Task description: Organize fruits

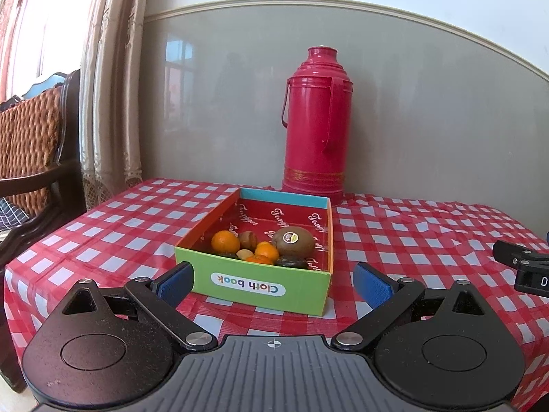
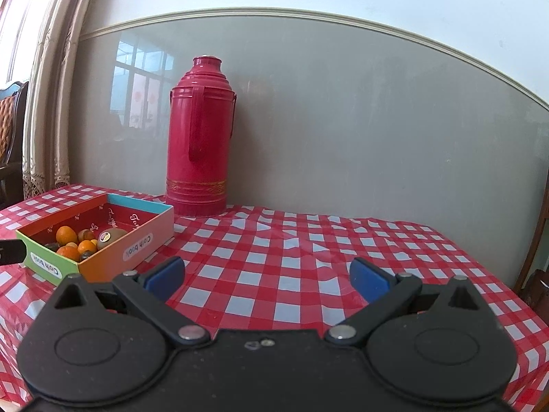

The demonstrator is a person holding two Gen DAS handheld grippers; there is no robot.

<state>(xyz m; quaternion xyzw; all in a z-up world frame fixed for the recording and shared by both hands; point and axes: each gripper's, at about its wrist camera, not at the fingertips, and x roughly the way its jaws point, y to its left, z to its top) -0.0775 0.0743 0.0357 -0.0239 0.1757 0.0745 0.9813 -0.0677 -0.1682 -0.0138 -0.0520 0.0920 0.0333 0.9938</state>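
Observation:
A colourful cardboard box (image 1: 260, 283) marked "Cloth book" lies on the red-checked tablecloth (image 1: 429, 240). Inside it are several fruits: a large kiwi (image 1: 294, 240) with a sticker, a smaller kiwi (image 1: 247, 239), oranges (image 1: 225, 242) and dark pieces near the front wall. My left gripper (image 1: 272, 283) is open just in front of the box, its blue pads either side of the green wall, holding nothing. In the right wrist view the box (image 2: 137, 243) sits at the left with the fruit (image 2: 109, 235) inside. My right gripper (image 2: 266, 276) hangs open over bare cloth.
A tall red thermos (image 1: 315, 123) stands behind the box against the grey wall, also the thermos (image 2: 199, 137) in the right view. A dark wooden chair with woven back (image 1: 31, 151) and curtains stand at the left. The right gripper's body (image 1: 525, 267) shows at the right edge.

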